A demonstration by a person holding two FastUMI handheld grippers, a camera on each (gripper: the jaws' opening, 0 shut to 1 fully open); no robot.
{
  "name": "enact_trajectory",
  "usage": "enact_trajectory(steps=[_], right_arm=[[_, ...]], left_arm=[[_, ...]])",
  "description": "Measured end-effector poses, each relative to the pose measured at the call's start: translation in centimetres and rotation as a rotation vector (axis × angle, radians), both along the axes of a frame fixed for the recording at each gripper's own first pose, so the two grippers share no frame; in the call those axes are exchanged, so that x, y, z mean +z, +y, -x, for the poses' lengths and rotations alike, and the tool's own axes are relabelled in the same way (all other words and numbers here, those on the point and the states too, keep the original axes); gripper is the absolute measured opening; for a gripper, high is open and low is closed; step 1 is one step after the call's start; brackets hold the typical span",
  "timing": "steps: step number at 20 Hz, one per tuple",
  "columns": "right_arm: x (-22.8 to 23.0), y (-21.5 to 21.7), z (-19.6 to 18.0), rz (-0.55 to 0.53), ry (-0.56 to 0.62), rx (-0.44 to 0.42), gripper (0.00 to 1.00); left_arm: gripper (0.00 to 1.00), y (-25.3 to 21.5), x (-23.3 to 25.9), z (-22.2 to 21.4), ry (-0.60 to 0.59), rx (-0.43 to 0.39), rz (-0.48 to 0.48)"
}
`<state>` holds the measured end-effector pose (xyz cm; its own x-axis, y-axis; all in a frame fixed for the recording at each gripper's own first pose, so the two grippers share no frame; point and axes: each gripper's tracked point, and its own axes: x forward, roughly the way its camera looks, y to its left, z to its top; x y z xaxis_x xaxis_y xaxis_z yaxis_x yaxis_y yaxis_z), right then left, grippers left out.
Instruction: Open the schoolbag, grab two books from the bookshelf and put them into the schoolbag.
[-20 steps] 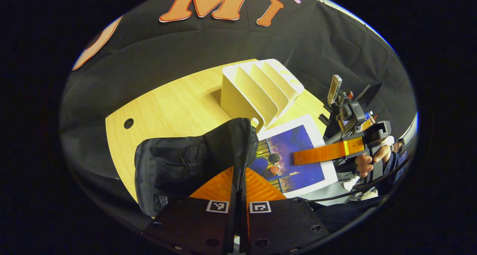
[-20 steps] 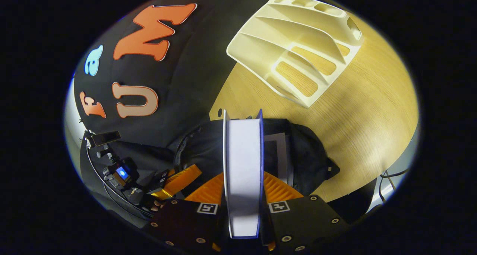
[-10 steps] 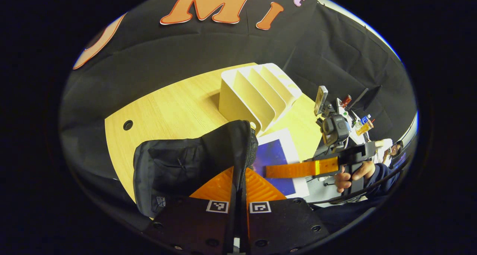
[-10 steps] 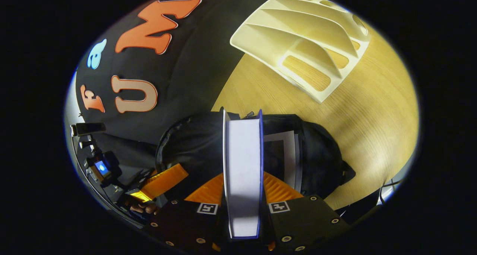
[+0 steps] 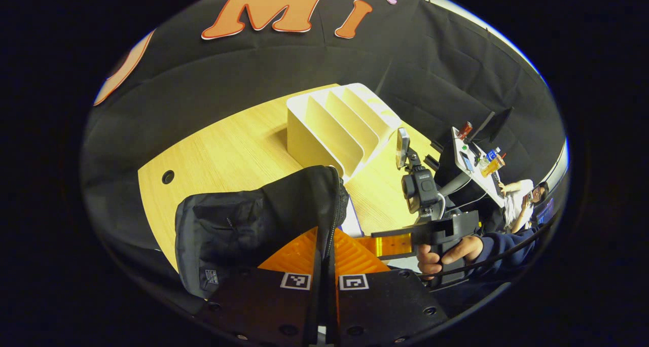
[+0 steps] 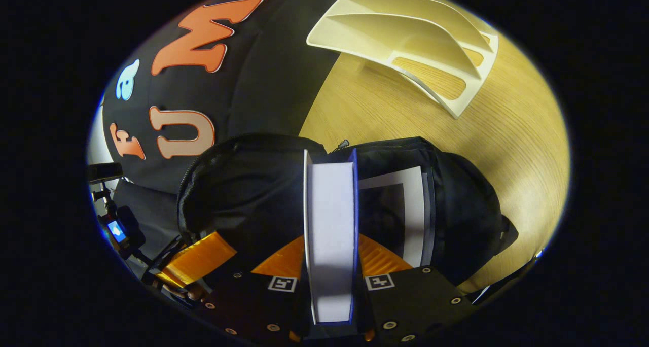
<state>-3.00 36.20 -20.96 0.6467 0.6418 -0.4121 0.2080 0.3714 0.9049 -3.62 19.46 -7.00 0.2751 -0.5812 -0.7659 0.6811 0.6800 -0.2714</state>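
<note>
Book (image 6: 330, 235) clamped between both fingers of the right gripper (image 6: 330, 278), pages up, lower end entering the schoolbag (image 6: 243, 195) mouth beside a book (image 6: 405, 210) already inside. Left gripper (image 5: 324, 258) pinched closed on the bag's zipper edge, holding it open. Best to lower straight, keeping the edge taut. Left gripper view adds the bookshelf (image 5: 334, 129), its slots bare, on the table (image 5: 228, 149); right gripper view reveals the bag's interior.

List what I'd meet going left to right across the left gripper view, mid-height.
Round hole in the table → black schoolbag, its edge pinched in the left tongs → white bookshelf → camera on the right tongs → hand holding them.
</note>
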Motion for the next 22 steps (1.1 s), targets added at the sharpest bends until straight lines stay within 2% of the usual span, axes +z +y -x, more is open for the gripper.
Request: enact_trajectory(steps=[9,11,13,14,15,16,17,18,20,22], right_arm=[[-1.2,2.0,-1.4,-0.050,-0.007,0.003,0.35],[-1.4,2.4,-1.1,-0.041,0.011,0.035,0.36],[-2.4,2.1,-0.3,0.018,0.068,0.087,0.41],[-2.7,1.4,-0.4,0.046,0.065,0.090,0.63],[-3.2,0.8,0.0,0.079,0.075,0.109,0.54],[-3.6,0.2,0.7,0.109,0.090,0.145,0.56],[-3.9,-0.4,1.2,0.143,0.091,0.176,0.59],[-4.3,-1.1,1.5,0.180,0.088,0.201,0.68],[-4.5,-2.8,2.0,0.234,0.076,0.242,0.80],[-4.1,-4.1,1.9,0.254,0.052,0.273,0.87]], left_arm=[[0.07,-0.6,0.2,0.3,-0.007,-0.020,-0.011],[0.07,-0.4,0.2,0.1,-0.005,0.003,-0.011],[0.07,0.0,0.2,-0.3,-0.013,0.032,-0.021],[0.07,0.1,0.1,-0.6,-0.016,0.050,-0.028],[0.06,0.3,0.0,-0.7,-0.019,0.075,-0.034],[0.07,0.3,0.0,-0.9,-0.017,0.100,-0.034],[0.07,0.3,-0.2,-0.7,-0.014,0.120,-0.039],[0.07,0.1,-0.5,-0.6,-0.007,0.142,-0.042],[0.07,-0.1,-1.1,-0.2,0.004,0.178,-0.057],[0.07,-0.6,-1.6,-0.1,0.001,0.209,-0.080]])
